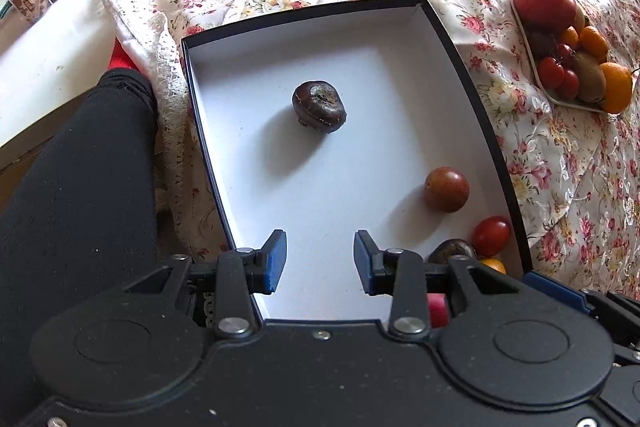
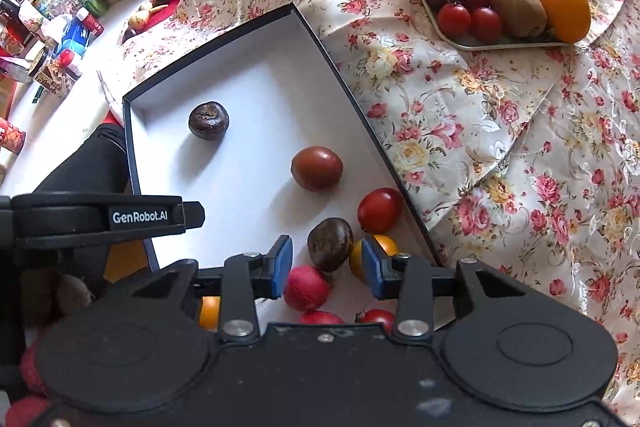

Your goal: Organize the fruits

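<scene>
Inside the shallow box (image 2: 280, 75), toward its near corner, your right gripper (image 2: 327, 265) hangs with its jaws spread wide and empty over a loose cluster of fruit: a dark chestnut-like fruit (image 2: 330, 244) lies just past the fingertips at about 12 o'clock, a red round fruit (image 2: 306, 287) sits low between the pads, and an orange one (image 2: 376, 251) is partly hidden behind the right pad. Judging from this, the dark fruit is the nearest clean target for that hand; it is roundish with no long axis to speak of, so approach angle matters little, but its neighbours touch or nearly touch it. Your left gripper (image 1: 320, 261) also stands wide and empty, over bare box floor, with the other dark fruit (image 1: 319, 106) well ahead at 12 o'clock and a brownish-red tomato (image 1: 446, 189) at 2 o'clock. The fruit tray (image 2: 480, 45) rests on the flowered cloth (image 2: 500, 147) at your right gripper's 1 o'clock, well apart.
</scene>
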Demonstrator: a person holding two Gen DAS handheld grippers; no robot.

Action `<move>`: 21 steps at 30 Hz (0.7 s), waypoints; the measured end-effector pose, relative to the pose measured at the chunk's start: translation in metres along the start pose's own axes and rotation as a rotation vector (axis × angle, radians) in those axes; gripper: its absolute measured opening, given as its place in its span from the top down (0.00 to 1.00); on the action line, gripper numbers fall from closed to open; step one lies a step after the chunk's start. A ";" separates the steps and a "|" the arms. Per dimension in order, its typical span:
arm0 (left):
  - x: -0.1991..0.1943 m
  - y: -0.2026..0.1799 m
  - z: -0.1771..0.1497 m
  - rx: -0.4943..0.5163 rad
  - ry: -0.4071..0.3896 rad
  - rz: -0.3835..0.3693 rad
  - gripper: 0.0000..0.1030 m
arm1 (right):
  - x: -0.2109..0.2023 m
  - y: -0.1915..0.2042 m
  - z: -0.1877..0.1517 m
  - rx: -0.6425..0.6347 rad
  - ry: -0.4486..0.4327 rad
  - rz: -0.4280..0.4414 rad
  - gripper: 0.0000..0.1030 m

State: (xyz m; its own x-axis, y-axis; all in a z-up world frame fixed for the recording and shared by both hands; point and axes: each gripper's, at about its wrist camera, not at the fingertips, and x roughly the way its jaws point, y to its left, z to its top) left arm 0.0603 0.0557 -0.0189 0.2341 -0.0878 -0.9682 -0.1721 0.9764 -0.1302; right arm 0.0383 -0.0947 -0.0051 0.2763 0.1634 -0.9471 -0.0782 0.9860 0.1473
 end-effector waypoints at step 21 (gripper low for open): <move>-0.004 -0.012 -0.028 0.055 -0.047 0.035 0.56 | -0.001 -0.012 -0.024 -0.026 0.024 -0.066 0.60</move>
State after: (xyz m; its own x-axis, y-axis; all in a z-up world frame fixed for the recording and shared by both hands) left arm 0.0351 0.0391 -0.0196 0.2742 -0.0456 -0.9606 -0.1281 0.9882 -0.0835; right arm 0.0162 -0.1071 -0.0124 0.2582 0.0967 -0.9612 -0.0857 0.9933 0.0769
